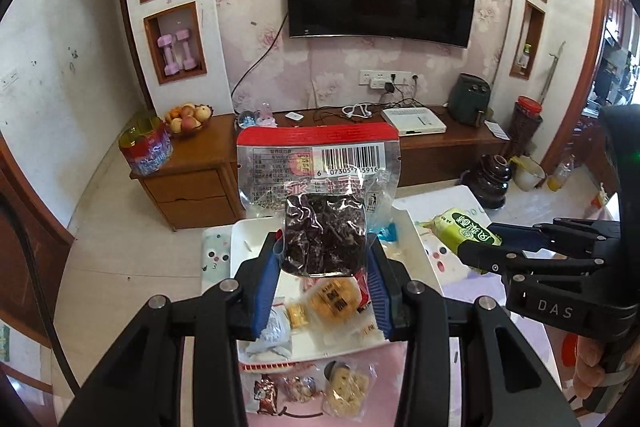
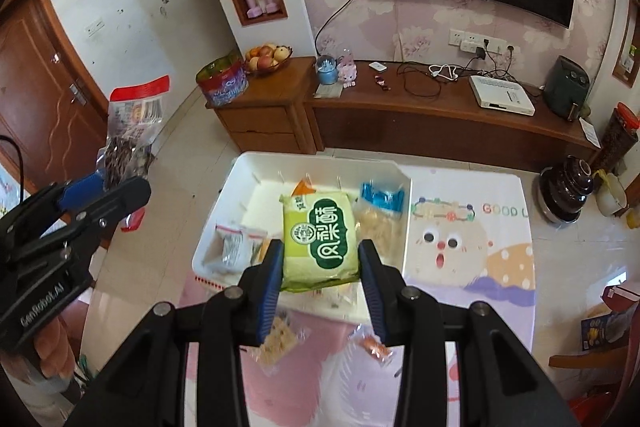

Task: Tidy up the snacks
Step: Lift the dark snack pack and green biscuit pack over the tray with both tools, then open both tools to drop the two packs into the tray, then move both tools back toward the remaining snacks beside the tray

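Note:
My left gripper is shut on a clear bag of dark dried snacks with a red top, held upright above the white tray; the bag also shows in the right wrist view. My right gripper is shut on a green pastry packet, held above the tray; the packet shows in the left wrist view too. Several wrapped snacks lie in the tray, among them a blue-topped bag and a round orange cookie pack.
Loose snack packets lie on the cartoon-print table mat in front of the tray. Beyond the table stand a wooden TV cabinet, a fruit bowl and a dark pot on the floor.

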### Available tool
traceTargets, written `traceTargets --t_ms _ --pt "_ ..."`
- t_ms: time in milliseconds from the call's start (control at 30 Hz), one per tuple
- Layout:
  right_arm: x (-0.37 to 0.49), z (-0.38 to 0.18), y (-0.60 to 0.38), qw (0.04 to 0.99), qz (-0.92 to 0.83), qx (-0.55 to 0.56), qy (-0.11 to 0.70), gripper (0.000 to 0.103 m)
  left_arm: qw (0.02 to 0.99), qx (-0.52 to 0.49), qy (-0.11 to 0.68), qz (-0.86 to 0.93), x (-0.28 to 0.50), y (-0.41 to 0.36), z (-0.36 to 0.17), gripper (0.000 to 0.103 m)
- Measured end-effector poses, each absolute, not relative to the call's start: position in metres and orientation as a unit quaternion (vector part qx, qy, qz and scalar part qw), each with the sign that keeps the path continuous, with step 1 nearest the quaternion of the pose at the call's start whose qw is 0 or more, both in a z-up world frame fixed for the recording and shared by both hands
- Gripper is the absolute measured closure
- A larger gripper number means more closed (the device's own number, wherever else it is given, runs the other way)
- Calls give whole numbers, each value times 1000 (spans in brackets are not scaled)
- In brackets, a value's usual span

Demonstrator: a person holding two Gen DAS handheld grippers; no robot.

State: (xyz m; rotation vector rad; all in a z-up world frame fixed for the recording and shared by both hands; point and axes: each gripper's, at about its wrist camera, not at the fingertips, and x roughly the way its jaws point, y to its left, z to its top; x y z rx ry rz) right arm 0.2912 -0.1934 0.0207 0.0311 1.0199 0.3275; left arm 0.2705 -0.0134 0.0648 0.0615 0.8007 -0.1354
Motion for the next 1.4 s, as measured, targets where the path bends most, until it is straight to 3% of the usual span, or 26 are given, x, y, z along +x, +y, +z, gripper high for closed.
traceTargets --t_ms 367,467,633,800,1400 --pt "327 5 -179 854 160 4 495 65 906 48 419 -22 311 -16 32 62" --pt "335 -5 -175 850 159 -6 502 64 901 49 430 -15 321 -14 14 51" --pt "344 -21 -172 839 158 -13 520 57 890 41 454 6 332 -7 -10 23" --pt "345 -28 -177 835 147 -3 530 50 888 41 457 9 328 0 -14 19" --pt "306 -8 -170 842 93 9 531 50 893 27 445 -56 309 17 11 18"
